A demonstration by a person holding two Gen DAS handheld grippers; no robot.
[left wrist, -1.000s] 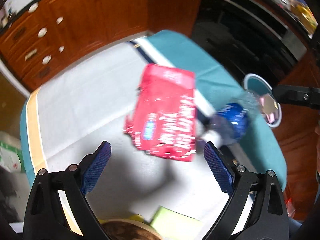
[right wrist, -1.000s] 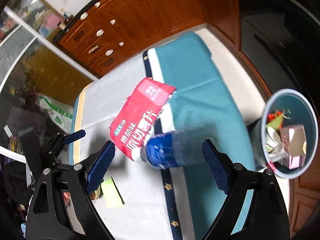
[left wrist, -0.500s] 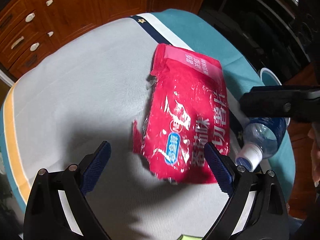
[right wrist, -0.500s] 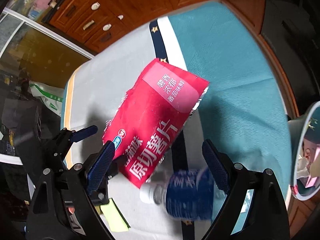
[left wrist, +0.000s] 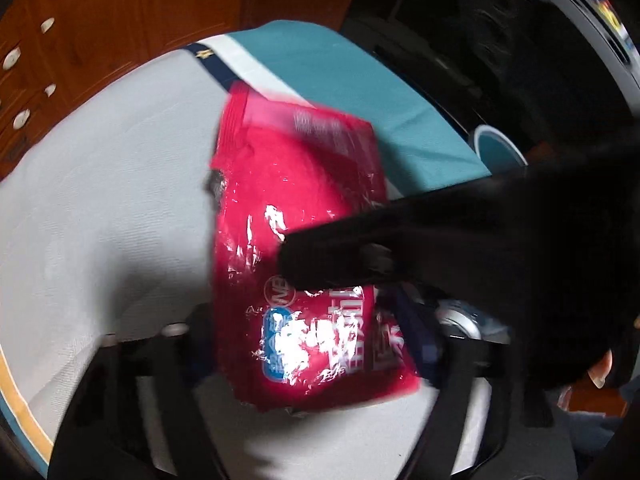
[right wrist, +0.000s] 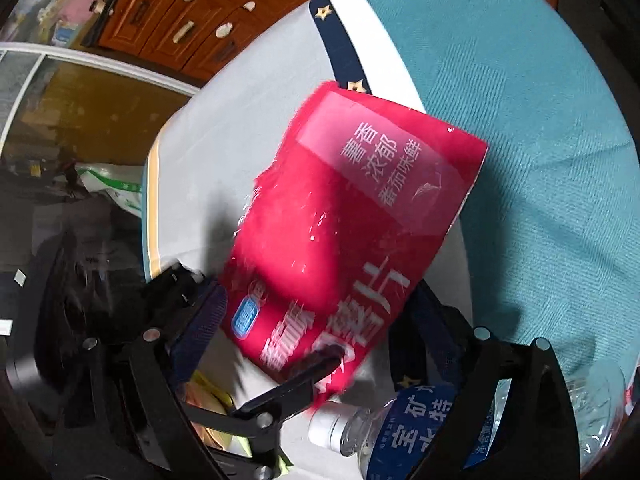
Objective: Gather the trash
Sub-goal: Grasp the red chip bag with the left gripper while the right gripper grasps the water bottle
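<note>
L gripper (left wrist: 312, 344) at the near end of the red snack bag (left wrist: 296, 216); jaws have just been closing w/ the bag's lower end between them; pads look pressed on its sides, tho blurred; bag lies on the grey-white cloth (left wrist: 104, 184), top end twd the teal cloth (left wrist: 344, 80); R gripper (right wrist: 308, 320) spread wide around the bag's lower part, not pinching it; water bottle (right wrist: 404, 428) on its side, cap just beside bag corner; bin rim (left wrist: 496, 140) far R

Both my wrist cams look steeply down, very close to the table (left wrist: 100, 208); shared overlap is the red chip bag (left wrist: 296, 216) (right wrist: 352, 232) (left view blurrier).
</note>
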